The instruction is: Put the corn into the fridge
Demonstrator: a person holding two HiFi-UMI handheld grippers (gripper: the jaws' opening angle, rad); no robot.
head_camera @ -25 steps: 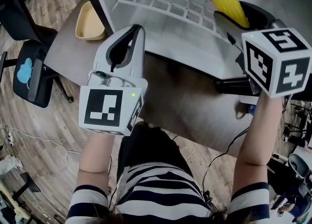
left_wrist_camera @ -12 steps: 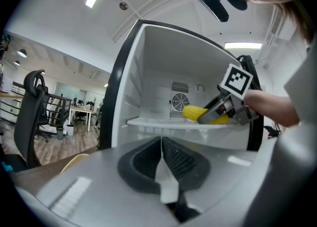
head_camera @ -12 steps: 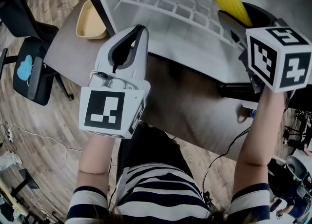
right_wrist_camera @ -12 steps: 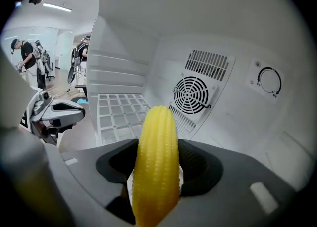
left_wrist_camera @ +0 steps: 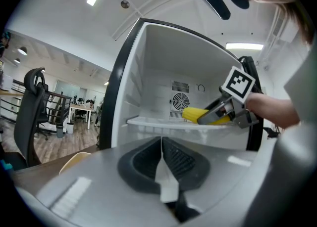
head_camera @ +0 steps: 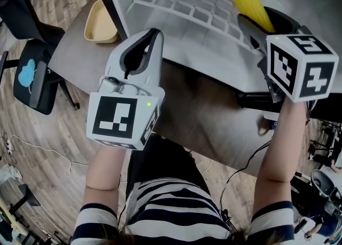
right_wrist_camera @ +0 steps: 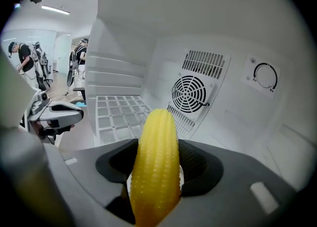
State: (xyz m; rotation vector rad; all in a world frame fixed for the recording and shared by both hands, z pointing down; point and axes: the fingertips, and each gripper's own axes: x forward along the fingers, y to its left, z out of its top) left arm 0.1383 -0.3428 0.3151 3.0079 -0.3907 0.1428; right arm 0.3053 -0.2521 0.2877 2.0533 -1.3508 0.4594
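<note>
A yellow corn cob (right_wrist_camera: pixel 156 161) sticks forward out of my right gripper (right_wrist_camera: pixel 157 164), whose jaws are shut on it. That gripper (head_camera: pixel 262 25) reaches into the open white fridge (head_camera: pixel 197 30), with the corn (head_camera: pixel 250 5) above the wire shelf (head_camera: pixel 187 1). In the left gripper view the corn (left_wrist_camera: pixel 198 114) hovers just over the shelf (left_wrist_camera: pixel 163 122). My left gripper (head_camera: pixel 140 52) stays outside, in front of the fridge's lower edge, jaws shut (left_wrist_camera: pixel 162 169) on nothing.
A round fan grille (right_wrist_camera: pixel 190 95) and a dial (right_wrist_camera: pixel 264 76) are on the fridge's back wall. A beige bowl (head_camera: pixel 100 23) sits on the brown table (head_camera: pixel 203 116) left of the fridge. A black office chair (head_camera: pixel 32 73) stands at far left.
The right gripper with the corn has shifted slightly deeper over the fridge shelf. The left gripper has hardly moved.
</note>
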